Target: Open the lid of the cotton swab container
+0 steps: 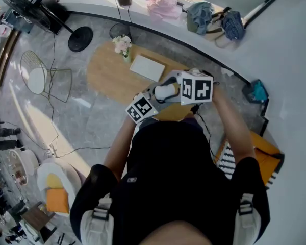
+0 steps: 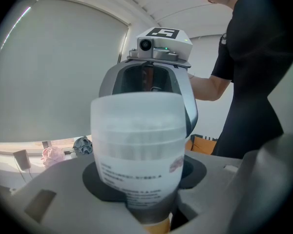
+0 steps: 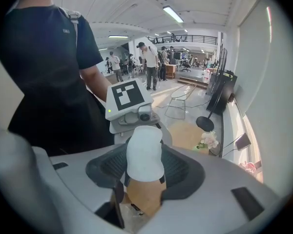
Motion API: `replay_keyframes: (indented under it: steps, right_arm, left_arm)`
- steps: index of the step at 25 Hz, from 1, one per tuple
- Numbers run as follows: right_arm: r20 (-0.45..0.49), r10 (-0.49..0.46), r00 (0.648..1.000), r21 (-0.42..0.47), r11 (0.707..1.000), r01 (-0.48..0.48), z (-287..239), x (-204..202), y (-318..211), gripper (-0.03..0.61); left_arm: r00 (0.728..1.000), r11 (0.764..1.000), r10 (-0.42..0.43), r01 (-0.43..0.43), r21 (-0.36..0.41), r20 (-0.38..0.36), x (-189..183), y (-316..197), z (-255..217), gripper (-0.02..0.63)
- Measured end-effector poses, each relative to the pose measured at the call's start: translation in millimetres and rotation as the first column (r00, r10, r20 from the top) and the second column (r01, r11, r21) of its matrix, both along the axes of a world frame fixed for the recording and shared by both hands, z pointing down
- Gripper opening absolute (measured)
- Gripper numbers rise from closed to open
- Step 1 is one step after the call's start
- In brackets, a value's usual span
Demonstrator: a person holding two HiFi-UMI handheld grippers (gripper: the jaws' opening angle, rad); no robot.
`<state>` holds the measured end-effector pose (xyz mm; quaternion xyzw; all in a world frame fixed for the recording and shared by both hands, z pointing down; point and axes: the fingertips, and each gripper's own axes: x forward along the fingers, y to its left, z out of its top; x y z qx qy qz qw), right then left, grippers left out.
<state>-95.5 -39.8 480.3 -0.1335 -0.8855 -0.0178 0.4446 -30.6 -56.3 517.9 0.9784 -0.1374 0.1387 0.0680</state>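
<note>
Oval wooden table (image 1: 104,78) stands below the work, yet nothing of the task rests on it. The cotton swab container (image 2: 136,140) is held in the air in front of the person, between the two grippers. Left gripper (image 2: 142,179): jaws clamped on the labelled, translucent body. Right gripper (image 3: 145,172): facing it from the opposite end, pads lying against the sides of the white end piece, judged to be the lid (image 3: 144,152), and apparently gripping it. Neither gripper view shows a gap between lid and body. Assessment: both ends are secured and the lid is still on, so the opening itself remains to be done. The table carries only a small vase of flowers (image 1: 123,45) and a flat white board (image 1: 147,68). Farther off are the grey stone floor (image 1: 92,121), a wire chair (image 1: 41,78), a standing fan (image 1: 25,6), and clothes and bags along the curved ledge (image 1: 275,45).
</note>
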Motion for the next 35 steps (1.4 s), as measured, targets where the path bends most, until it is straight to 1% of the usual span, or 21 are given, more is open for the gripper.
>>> replay_keyframes:
  steps: [4, 8, 17, 20, 23, 27, 35]
  right_arm:
    - [0.001, 0.003, 1.0, -0.004, 1.0, -0.003, -3, 2, 1, 0.199]
    - [-0.008, 0.016, 1.0, -0.01, 1.0, -0.016, -3, 7, 1, 0.201]
    - [-0.035, 0.016, 0.999, -0.056, 0.998, -0.018, -3, 12, 8, 0.201]
    - [-0.046, 0.015, 0.999, -0.065, 0.998, -0.018, -5, 11, 9, 0.201]
    - [-0.038, 0.023, 0.999, -0.098, 0.995, -0.027, -6, 14, 8, 0.198]
    - [-0.015, 0.041, 0.999, -0.144, 0.989, -0.042, -6, 16, 8, 0.199]
    - [-0.008, 0.039, 0.999, -0.168, 0.985, -0.039, -7, 17, 12, 0.202]
  left_arm:
    - [1.0, 1.0, 0.007, -0.007, -0.009, -0.027, 3, 2, -5, 0.232]
    - [1.0, 1.0, 0.005, -0.005, -0.011, -0.018, 7, 2, -4, 0.195]
    - [0.999, 0.999, 0.02, -0.021, -0.033, -0.037, 13, 10, -5, 0.192]
    - [0.999, 1.0, 0.021, -0.022, -0.014, -0.032, 11, 11, -6, 0.192]
    - [1.0, 0.999, 0.028, -0.029, 0.044, 0.013, 12, 10, -4, 0.189]
    - [0.999, 0.998, 0.05, -0.051, 0.045, 0.016, 16, 13, -3, 0.189]
    - [0.998, 0.997, 0.061, -0.061, 0.045, -0.001, 17, 18, -4, 0.19]
